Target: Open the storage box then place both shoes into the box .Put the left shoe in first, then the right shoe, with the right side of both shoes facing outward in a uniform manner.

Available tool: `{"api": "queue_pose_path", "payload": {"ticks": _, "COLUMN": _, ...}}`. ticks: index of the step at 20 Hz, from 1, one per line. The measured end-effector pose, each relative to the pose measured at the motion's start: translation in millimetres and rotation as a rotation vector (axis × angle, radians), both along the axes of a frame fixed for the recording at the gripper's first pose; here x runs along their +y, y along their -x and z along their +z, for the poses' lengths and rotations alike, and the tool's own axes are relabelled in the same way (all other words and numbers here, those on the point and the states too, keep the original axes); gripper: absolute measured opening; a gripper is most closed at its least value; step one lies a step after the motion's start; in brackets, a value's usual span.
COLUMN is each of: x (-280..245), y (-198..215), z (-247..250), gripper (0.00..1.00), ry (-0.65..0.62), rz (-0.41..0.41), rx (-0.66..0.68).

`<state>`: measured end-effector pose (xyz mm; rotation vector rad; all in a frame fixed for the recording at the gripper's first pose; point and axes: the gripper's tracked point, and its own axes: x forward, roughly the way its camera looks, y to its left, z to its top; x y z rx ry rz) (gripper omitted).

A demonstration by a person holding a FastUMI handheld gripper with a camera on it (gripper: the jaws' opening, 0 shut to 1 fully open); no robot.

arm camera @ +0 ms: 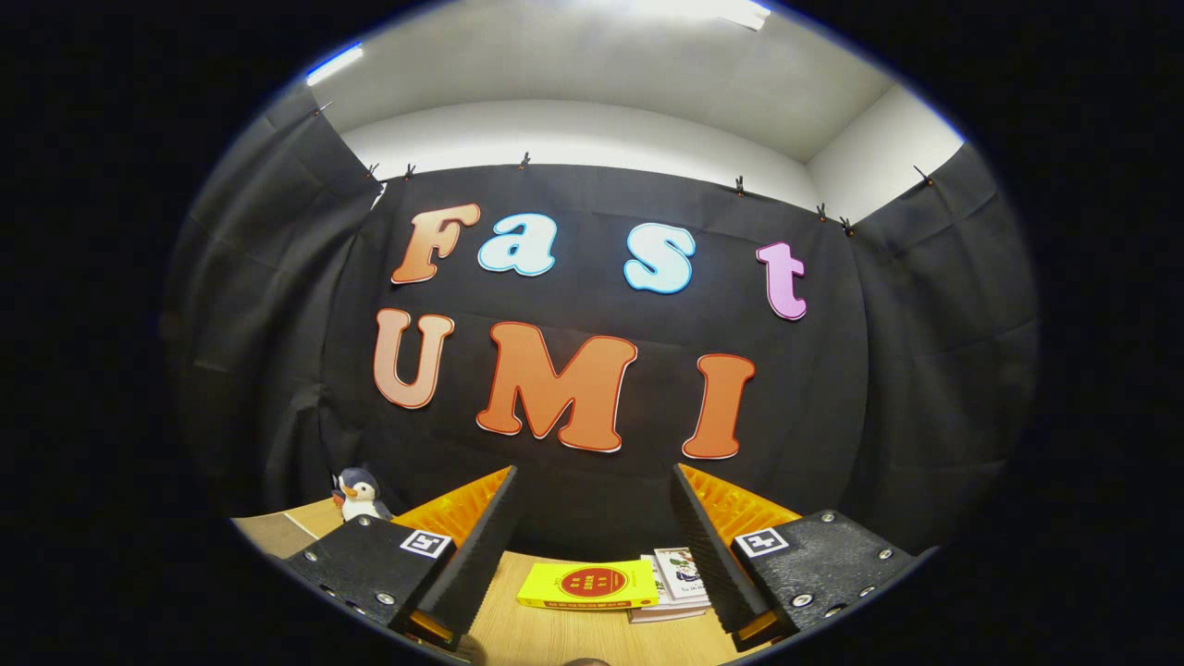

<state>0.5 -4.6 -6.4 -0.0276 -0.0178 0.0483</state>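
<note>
Our gripper (592,518) holds its 2 fingers wide apart, empty, a yellow book (587,585) at 12 o'clock ahead. We cannot place the box or shoes; we judge shoes light, soft, best pinched at the heel collar.

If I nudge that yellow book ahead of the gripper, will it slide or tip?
The yellow book lies flat on the wooden table, so it would probably slide, not tip. Its cover looks glossy, likely slippery. It rests partly on other booklets, which may shift with it. The gripper is open, holding nothing.
</note>
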Motion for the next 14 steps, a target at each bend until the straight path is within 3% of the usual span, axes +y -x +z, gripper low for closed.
{"api": "queue_pose_path", "payload": {"ticks": 7, "x": 27, "y": 3, "z": -34, "gripper": 0.96, "ry": -0.100, "rz": 0.107, "rx": 0.104}}
{"api": "queue_pose_path", "payload": {"ticks": 14, "x": 90, "y": 21, "z": -87, "gripper": 0.96, "ry": -0.190, "rz": 0.310, "rx": 0.273}}
